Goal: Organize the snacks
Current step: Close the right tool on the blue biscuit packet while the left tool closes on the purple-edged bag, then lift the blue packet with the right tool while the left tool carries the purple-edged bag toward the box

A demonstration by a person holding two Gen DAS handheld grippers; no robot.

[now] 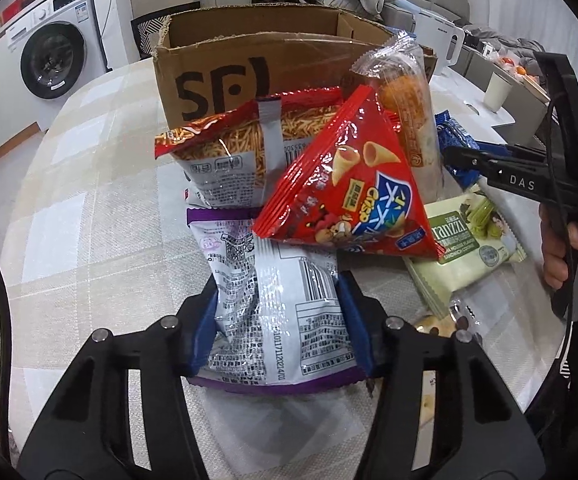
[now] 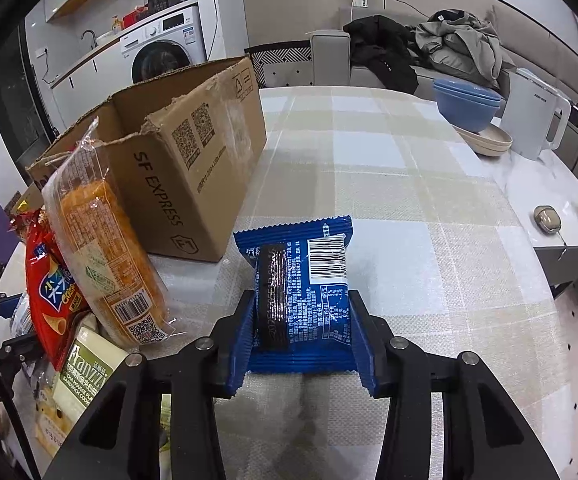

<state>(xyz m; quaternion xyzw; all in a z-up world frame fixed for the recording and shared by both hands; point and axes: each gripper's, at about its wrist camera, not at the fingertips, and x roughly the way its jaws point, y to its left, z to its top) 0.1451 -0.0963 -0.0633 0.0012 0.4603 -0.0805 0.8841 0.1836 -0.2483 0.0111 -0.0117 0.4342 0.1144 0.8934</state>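
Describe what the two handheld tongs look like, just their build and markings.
Both tongs, left and right, have black slotted frames, silver pivot bolts and ribbed blue pads. Seen side-on, the right one shows white "DAS" lettering and a black trigger handle.

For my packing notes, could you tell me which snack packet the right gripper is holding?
The small blue packet, pinched by the right gripper; the other snacks are red, orange, green or silver.

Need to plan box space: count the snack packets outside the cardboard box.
6, others possibly hidden: purple-trimmed silver bag in left gripper, blue packet in right gripper, noodle-stick bag, red cone-crisp bag, orange bread pack, green Franzzi pack.
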